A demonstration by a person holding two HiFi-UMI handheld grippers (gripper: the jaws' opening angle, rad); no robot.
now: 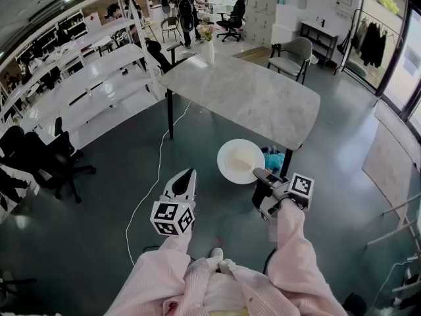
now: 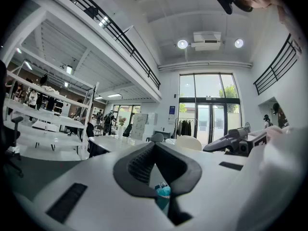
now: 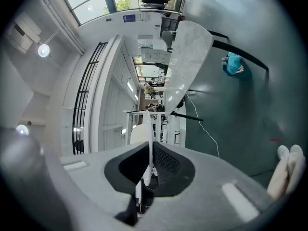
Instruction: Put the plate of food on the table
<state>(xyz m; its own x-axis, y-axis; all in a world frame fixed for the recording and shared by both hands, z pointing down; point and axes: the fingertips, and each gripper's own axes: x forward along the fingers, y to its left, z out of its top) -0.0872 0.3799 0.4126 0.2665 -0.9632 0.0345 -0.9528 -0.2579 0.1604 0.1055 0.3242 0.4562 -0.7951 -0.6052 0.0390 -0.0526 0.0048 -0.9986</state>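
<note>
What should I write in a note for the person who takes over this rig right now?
Left tongs: shut, empty, level beside the right one.
Right tongs: shut on the rim of the white plate, which lies roughly flat with pale food on it.
Plate: in the air over the floor, just short of the near edge of the grey table.
Done: plate gripped and close to the table.
Left: bring it over the tabletop, set it down, open the right tongs.

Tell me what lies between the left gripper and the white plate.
Only bare dark floor separates the left gripper from the round white plate; the head view shows it.
</note>
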